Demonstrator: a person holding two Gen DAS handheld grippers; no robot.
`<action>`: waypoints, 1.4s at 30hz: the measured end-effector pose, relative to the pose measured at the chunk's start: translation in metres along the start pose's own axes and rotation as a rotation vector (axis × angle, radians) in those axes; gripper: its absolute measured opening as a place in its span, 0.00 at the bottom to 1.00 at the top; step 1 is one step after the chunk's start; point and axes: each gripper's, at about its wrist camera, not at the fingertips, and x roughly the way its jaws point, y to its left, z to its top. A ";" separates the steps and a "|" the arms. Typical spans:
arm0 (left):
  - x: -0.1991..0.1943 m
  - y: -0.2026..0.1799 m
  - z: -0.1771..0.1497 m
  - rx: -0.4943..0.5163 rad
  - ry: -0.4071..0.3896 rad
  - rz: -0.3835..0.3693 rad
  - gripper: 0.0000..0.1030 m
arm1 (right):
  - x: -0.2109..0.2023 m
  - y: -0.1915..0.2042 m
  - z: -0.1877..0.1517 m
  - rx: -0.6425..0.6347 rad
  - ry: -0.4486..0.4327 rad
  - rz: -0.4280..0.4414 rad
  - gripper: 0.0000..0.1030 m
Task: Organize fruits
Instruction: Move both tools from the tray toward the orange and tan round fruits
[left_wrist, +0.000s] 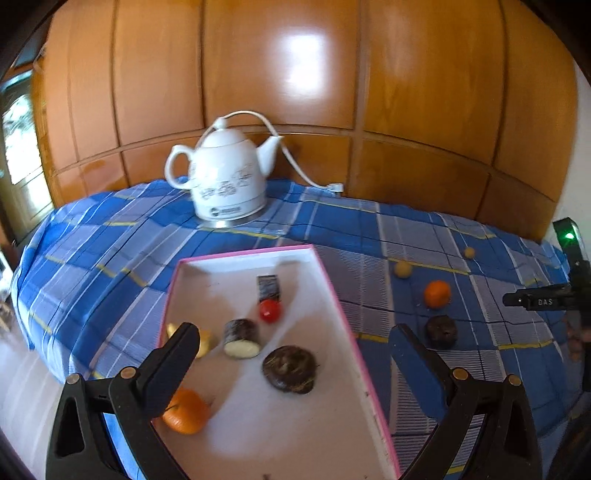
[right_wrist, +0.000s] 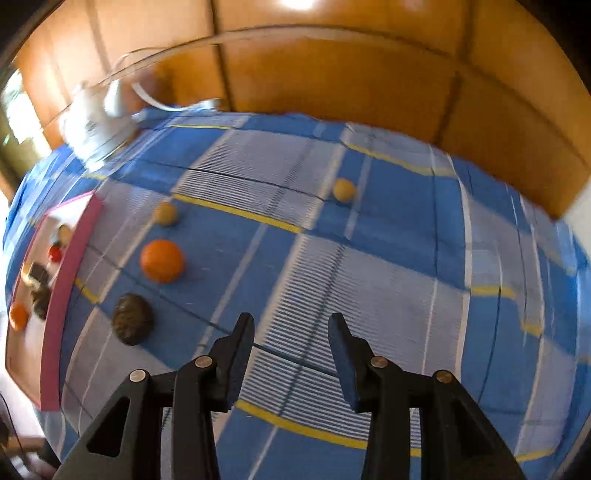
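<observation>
Four fruits lie loose on the blue checked cloth (right_wrist: 388, 229) in the right wrist view: an orange (right_wrist: 161, 261) at left centre, a dark brown fruit (right_wrist: 132, 324) just below it, a small yellow fruit (right_wrist: 165, 213) above it, and another small yellow one (right_wrist: 344, 189) further right, upper centre. The right gripper (right_wrist: 291, 354) hangs over bare cloth at the bottom of the frame, jaws narrowly apart, nothing between them, the dark fruit just off to its left. The picture is streaked with blur.

Over to the left wrist view: the left gripper (left_wrist: 295, 354) stands wide with nothing gripped, poised above the pink-edged white tray (left_wrist: 354, 332) that fills the lower middle. Inside the tray sit an orange (left_wrist: 186, 411) at lower left, a dark brown fruit (left_wrist: 289, 368) at centre, a cut dark-skinned piece (left_wrist: 242, 339), a small red fruit (left_wrist: 270, 310), a dark block (left_wrist: 268, 288) above it, and something yellow (left_wrist: 207, 341) half hidden behind the left finger. A white kettle (left_wrist: 225, 181) stands on the cloth at the back, upper centre.
</observation>
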 end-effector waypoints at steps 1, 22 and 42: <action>0.004 -0.004 0.003 0.010 0.010 -0.014 1.00 | 0.001 -0.002 0.000 0.011 0.008 -0.004 0.41; 0.121 -0.078 0.065 -0.043 0.290 -0.190 0.70 | -0.025 -0.012 0.015 0.096 -0.077 0.089 0.41; 0.229 -0.139 0.080 -0.015 0.412 -0.214 0.54 | -0.028 -0.027 0.018 0.174 -0.070 0.116 0.41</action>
